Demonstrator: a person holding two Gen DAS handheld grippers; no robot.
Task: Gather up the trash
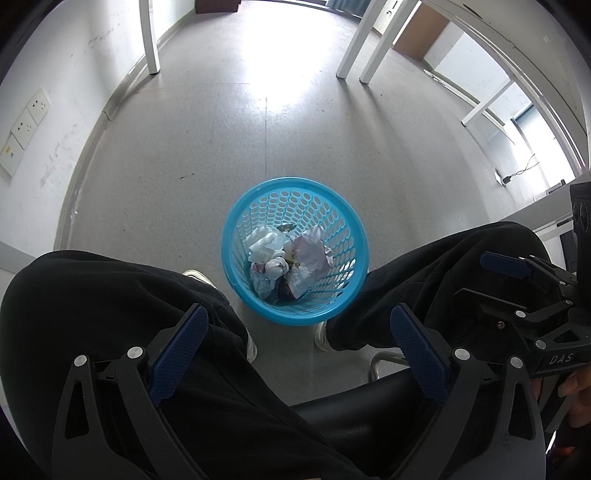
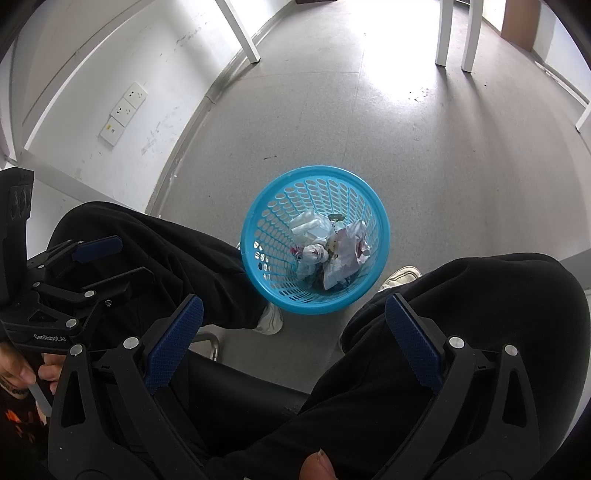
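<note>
A blue perforated plastic basket (image 1: 236, 269) (image 2: 255, 266) stands on the grey floor between a seated person's feet. Crumpled white and pinkish paper and wrappers (image 1: 291, 258) (image 2: 328, 251) lie inside it. My left gripper (image 1: 299, 317) hovers above the person's lap, open, nothing between its blue pads. My right gripper (image 2: 295, 310) hangs beside it at similar height, also open and empty. In the left wrist view the right gripper shows at the right edge; the right wrist view has the left one at its left edge.
The person's legs in black trousers (image 1: 110, 295) (image 2: 480, 314) flank the basket, white shoes (image 2: 269, 319) beside it. A black chair seat (image 1: 332, 417) lies below. White table legs (image 1: 149, 37) (image 2: 443, 33) stand farther off. A wall with sockets (image 2: 123, 112) runs along the left.
</note>
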